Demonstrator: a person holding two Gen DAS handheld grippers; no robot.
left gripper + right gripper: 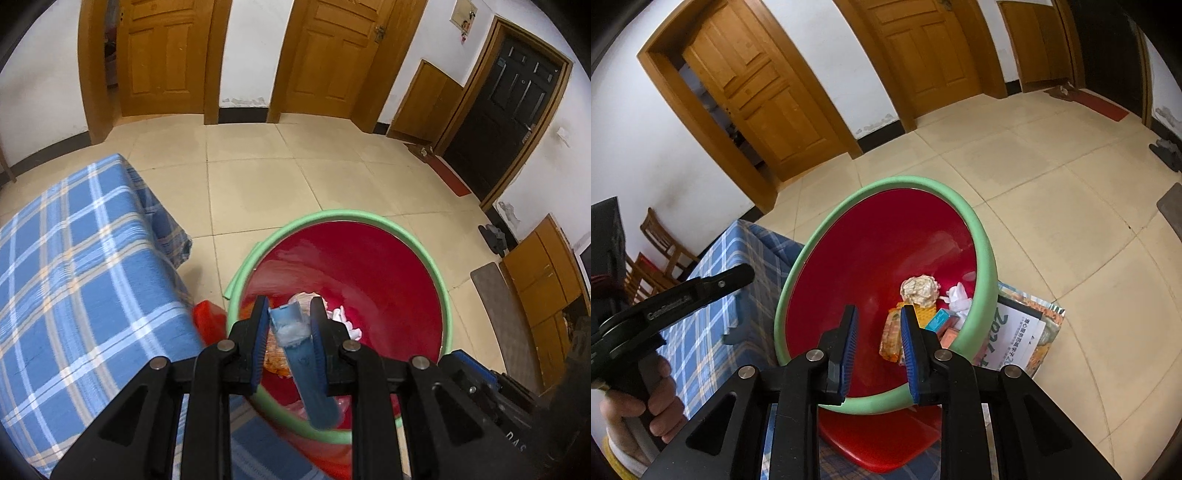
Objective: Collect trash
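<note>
A red bin with a green rim (428, 258) stands on the floor beside the table; in the right wrist view its rim (982, 236) is tilted. It holds crumpled paper (921, 290), white tissue (958, 297), an orange wrapper (892, 334) and small boxes (940, 319). My left gripper (288, 310) hangs over the bin with a blue tube-like wrapper (303, 354) between its pads; the wrapper touches the right pad and a gap shows on the left. My right gripper (877, 317) is open and empty over the bin's near rim.
A table with a blue plaid cloth (74, 266) is to the left of the bin. A red seat (879, 439) lies under the bin. A calendar (1019, 332) lies on the floor at right. Wooden doors (162, 55) line the far wall. Chairs (653, 254) stand at left.
</note>
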